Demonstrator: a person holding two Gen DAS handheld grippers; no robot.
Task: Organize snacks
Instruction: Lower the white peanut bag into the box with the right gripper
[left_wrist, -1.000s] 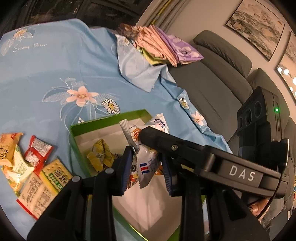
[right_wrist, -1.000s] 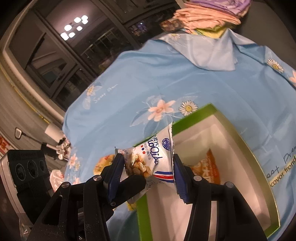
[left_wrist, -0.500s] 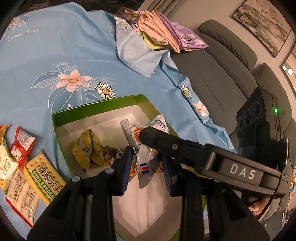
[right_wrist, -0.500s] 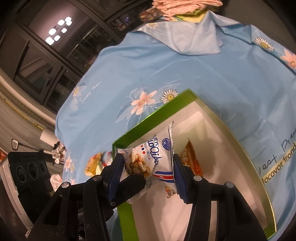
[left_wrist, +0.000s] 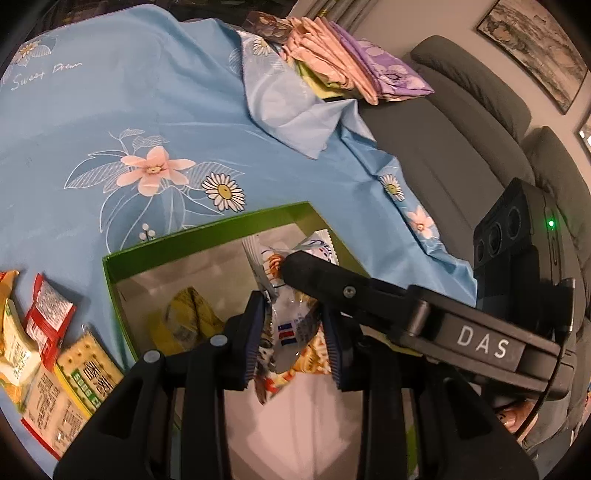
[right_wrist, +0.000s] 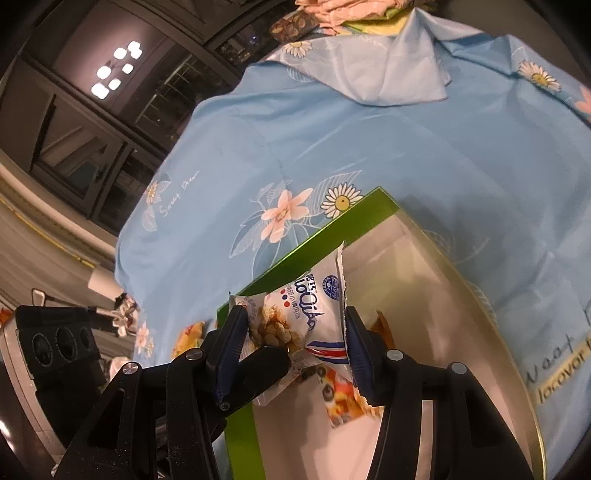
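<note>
Left-wrist view, left to right: the loose snack packets (left_wrist: 44, 354) not yet sorted lie on the blue floral cloth (left_wrist: 147, 110) that covers the worktop, just beside the near wall of the green box (left_wrist: 207, 229); inside the box a yellow packet (left_wrist: 188, 321) already rests on the pale floor. Over the box my left hand-held gripper (left_wrist: 293, 328) stands narrowly parted, its left pad pressed on the crimped seam of the white snack bag (left_wrist: 291, 317); whether its right pad touches the bag I cannot tell. To the right, my right hand-held gripper (left_wrist: 406, 317) reaches across, its finger lying over the bag's upper half. Right-wrist view: the right hand-held gripper (right_wrist: 291, 347) is partly closed, both pads bearing on the two side edges of the same white snack bag (right_wrist: 314, 314), so I carry the bag between both tools, held above the box's interior near its green rim (right_wrist: 332, 229); an orange packet (right_wrist: 380, 325) lies below it on the box floor. Step in hand, as I judge it: placing this bag into the box, with several packets on the cloth to follow. The next move calls for lowering the bag towards the bare floor between the packets, then parting both pairs of jaws together so the crinkly film drops flat and does not cling to a pad.
</note>
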